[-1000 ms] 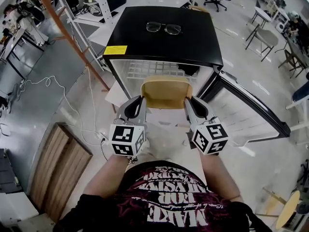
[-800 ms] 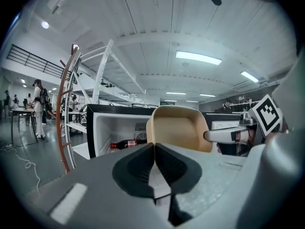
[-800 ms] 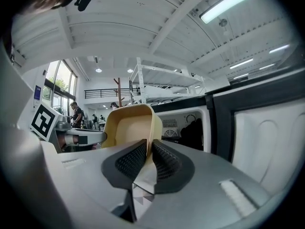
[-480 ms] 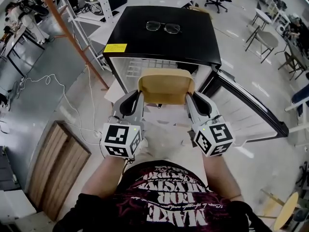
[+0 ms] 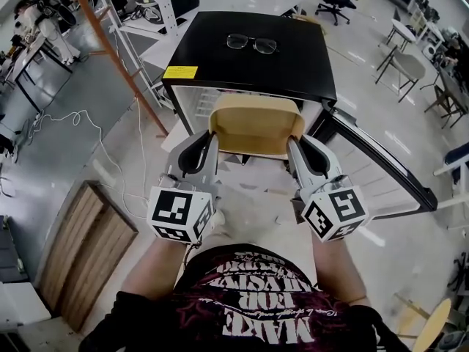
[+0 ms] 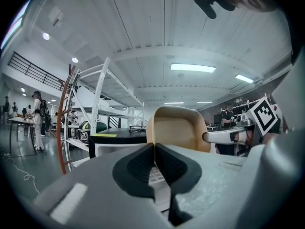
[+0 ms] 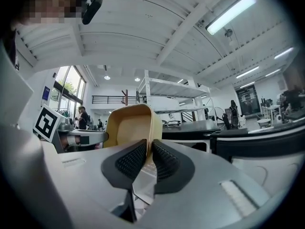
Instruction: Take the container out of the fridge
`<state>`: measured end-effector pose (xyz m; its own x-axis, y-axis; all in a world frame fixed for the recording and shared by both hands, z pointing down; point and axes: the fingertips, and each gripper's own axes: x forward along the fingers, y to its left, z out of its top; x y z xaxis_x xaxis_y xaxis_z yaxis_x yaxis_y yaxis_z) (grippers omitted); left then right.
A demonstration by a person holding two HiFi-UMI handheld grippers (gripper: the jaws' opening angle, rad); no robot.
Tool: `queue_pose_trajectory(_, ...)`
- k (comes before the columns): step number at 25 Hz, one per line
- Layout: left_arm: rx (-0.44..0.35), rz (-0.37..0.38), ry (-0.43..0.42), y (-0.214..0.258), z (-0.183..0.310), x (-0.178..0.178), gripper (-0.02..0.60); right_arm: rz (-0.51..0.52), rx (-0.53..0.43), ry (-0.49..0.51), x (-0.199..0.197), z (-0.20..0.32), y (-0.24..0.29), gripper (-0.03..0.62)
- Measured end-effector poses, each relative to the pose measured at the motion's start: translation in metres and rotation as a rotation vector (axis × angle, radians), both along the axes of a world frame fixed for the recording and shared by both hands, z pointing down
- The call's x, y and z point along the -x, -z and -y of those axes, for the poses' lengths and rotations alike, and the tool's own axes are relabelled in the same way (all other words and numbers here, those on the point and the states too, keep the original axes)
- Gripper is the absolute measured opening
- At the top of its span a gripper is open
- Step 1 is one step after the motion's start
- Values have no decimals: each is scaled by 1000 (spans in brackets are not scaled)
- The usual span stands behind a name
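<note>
A tan plastic container (image 5: 256, 125) hangs in front of the small black fridge (image 5: 256, 72), held by its two side walls. My left gripper (image 5: 207, 144) is shut on its left wall and my right gripper (image 5: 298, 147) is shut on its right wall. In the left gripper view the container (image 6: 178, 128) rises just right of the closed left gripper (image 6: 154, 149). In the right gripper view the container (image 7: 128, 128) rises left of the right gripper (image 7: 148, 149), whose pads pinch its rim. Its inside looks empty.
The fridge door (image 5: 381, 169) stands swung open to the right. A pair of glasses (image 5: 251, 44) lies on the fridge's black top. White wire shelves show inside the fridge. An orange post (image 5: 117, 57), cables and a wooden pallet (image 5: 80, 255) are on the left.
Both grippers have lifted the container up and out from the fridge opening; it now sits higher and larger in the head view. Both grips are unchanged.
</note>
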<state>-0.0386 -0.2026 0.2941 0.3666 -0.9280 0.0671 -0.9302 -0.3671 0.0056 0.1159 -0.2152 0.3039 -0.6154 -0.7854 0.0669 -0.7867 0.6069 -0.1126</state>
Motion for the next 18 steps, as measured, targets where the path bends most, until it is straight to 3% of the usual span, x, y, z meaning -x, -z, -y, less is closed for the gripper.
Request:
queue_pose_trajectory(7,-43,0,-19,24,-15,-3,12,12,-51,9,-2,-10,21,69)
queue_pose_trajectory(18,-36,4,-31,26,-27,-9,12,18,-65,16,-9,-25,28,69)
